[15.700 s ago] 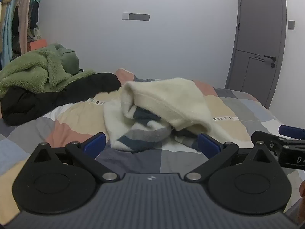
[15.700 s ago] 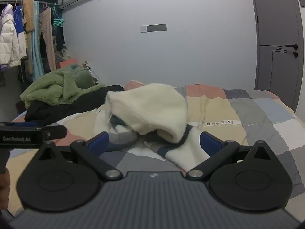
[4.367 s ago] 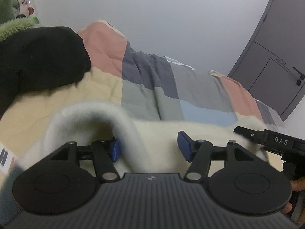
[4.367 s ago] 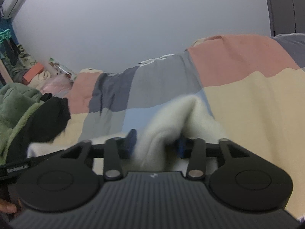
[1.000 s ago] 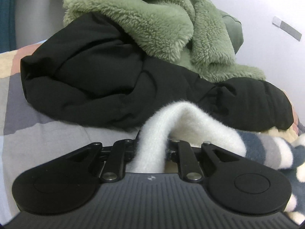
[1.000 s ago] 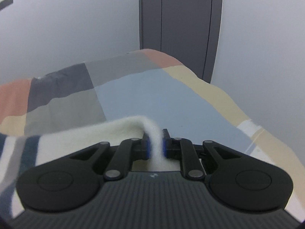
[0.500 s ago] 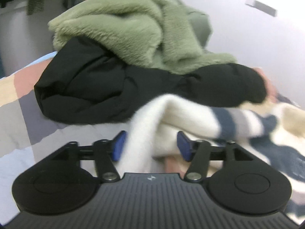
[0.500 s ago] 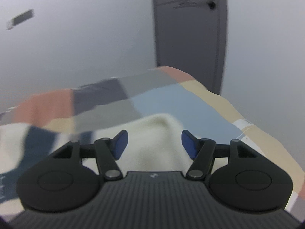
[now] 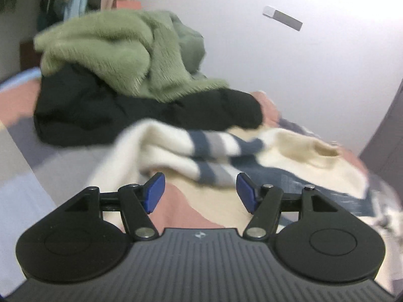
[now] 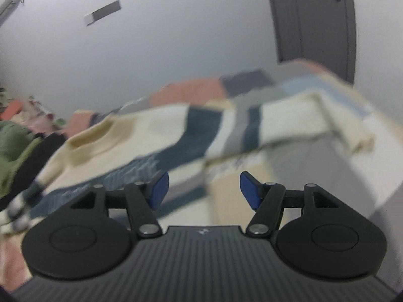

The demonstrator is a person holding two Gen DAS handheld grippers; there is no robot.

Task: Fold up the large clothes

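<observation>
- Left gripper [image 9: 199, 188] and right gripper [image 10: 202, 190] both stood spread, nothing between the pads; jaws had just been opening.
- Cream striped sweater [image 9: 252, 151] lay spread on the patchwork bed [image 9: 25, 151], past both grippers.
- Next fold: probably regrip a sleeve [image 10: 289, 123] low, at its edge.
- Black jacket [image 9: 126, 110] under green fleece [image 9: 113, 50] crowded the far left sleeve.

L claw [image 9: 200, 188] open, striped sweater [image 9: 214, 151] ahead on bed [image 9: 22, 151]

A cream sweater [image 9: 297, 151] with navy and grey stripes lay spread across the patchwork bed, one sleeve apparently folded over, its neckline open.
</observation>
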